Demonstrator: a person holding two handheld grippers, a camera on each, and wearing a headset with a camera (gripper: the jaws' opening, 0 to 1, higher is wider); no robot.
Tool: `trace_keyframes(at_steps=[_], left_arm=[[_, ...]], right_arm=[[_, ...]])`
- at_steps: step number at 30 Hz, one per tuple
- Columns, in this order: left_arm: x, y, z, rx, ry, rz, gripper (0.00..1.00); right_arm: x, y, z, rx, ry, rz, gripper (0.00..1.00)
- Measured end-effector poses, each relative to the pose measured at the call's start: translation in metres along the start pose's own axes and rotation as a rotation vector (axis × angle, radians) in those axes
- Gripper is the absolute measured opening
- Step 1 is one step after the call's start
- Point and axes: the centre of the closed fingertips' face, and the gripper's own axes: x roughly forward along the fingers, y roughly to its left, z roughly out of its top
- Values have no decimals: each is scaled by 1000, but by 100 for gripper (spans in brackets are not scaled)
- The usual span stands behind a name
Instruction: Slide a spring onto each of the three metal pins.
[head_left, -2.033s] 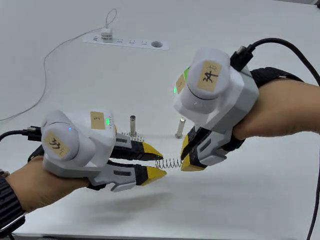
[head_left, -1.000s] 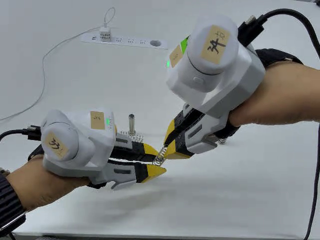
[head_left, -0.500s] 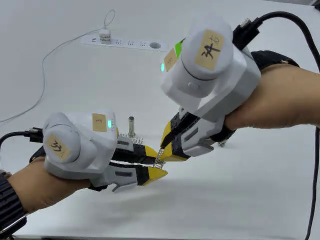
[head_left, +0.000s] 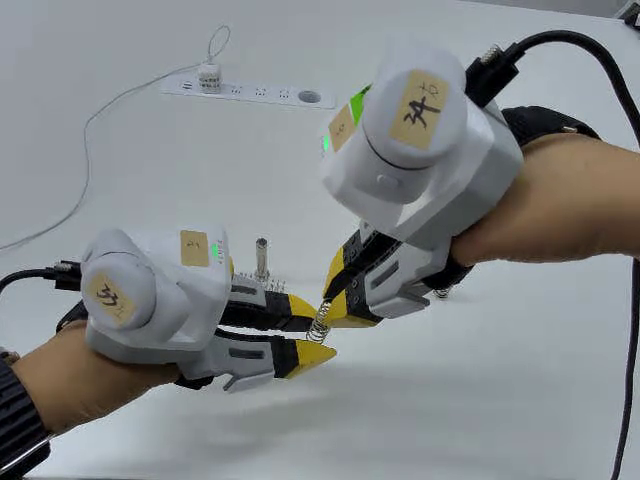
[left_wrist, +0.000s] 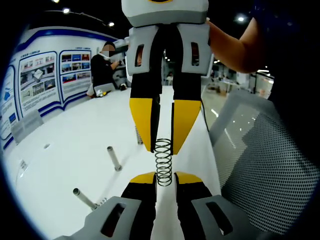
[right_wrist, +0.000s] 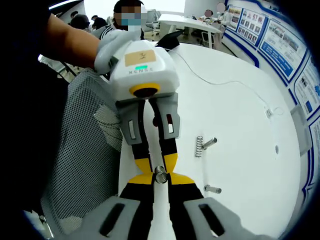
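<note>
The left gripper (left_wrist: 166, 176) is clamped on the near end of the spring (left_wrist: 162, 162), and the right gripper (right_wrist: 160, 179) is closed on its far end. The coil is therefore pinched between both pairs of yellow tips, just below the middle of the head view. Two seconds ago this spring lay stretched sideways between grippers held well apart. Since then the right gripper has swung in from the right and come over the left one, and the spring now stands short and steeply tilted, with the two sets of tips almost meeting. This looks like a hand-over or re-grip, probably meant to leave one gripper holding the coil with its bore free. The spring is still in the air and on no pin. Just behind the left gripper, left of centre in the head view, a metal pin (head_left: 262, 256) stands upright on the table (head_left: 500, 400). A loose spring (head_left: 264, 282) is at its foot, and whether it is around the pin or beside it I cannot tell. A bare pin (left_wrist: 114, 158) shows at centre left of the left gripper view. The power strip (head_left: 245, 88) lies far off at upper left.
</note>
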Motion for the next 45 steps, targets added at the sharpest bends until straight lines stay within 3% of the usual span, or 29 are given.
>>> trace_keyframes(at_steps=[14, 33, 45], left_arm=[[-4, 1, 3, -21, -21, 14, 20], [-11, 6, -1, -53, -35, 34, 25], [-21, 11, -3, -71, -47, 64, 27]], right_arm=[[-8, -6, -4, 19, -5, -21, 11], [-11, -14, -12, 47, 2, -30, 11], [-17, -26, -21, 56, 18, -61, 11]])
